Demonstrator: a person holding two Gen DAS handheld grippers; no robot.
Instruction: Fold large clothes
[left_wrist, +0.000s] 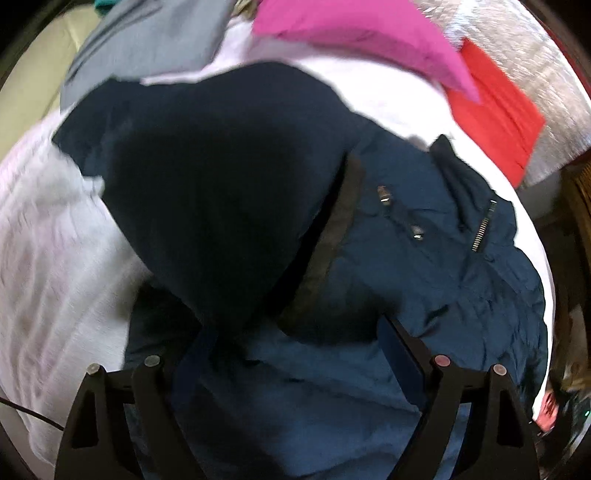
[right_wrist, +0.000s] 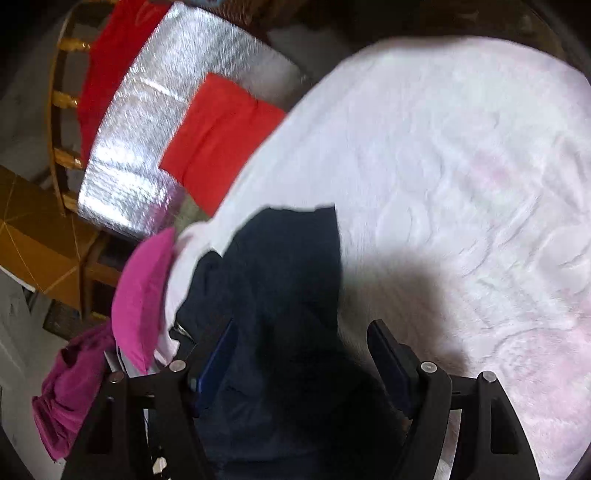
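Note:
A navy blue padded jacket (left_wrist: 424, 236) with zips and a dark lining lies on a white quilted bedspread (left_wrist: 55, 266). In the left wrist view its fabric fills the space between the spread fingers of my left gripper (left_wrist: 291, 354); the left finger is buried in cloth, so a grip cannot be judged. In the right wrist view a dark part of the jacket (right_wrist: 280, 266) runs between the wide-apart fingers of my right gripper (right_wrist: 301, 343), which stand open around it.
Folded magenta (left_wrist: 369, 33) and red (left_wrist: 495, 122) garments lie at the bed's far edge beside a silver foil mat (right_wrist: 147, 136). A grey garment (left_wrist: 147, 40) lies at the far left. A wooden chair (right_wrist: 62, 155) and crumpled magenta cloth (right_wrist: 70, 384) are beside the bed.

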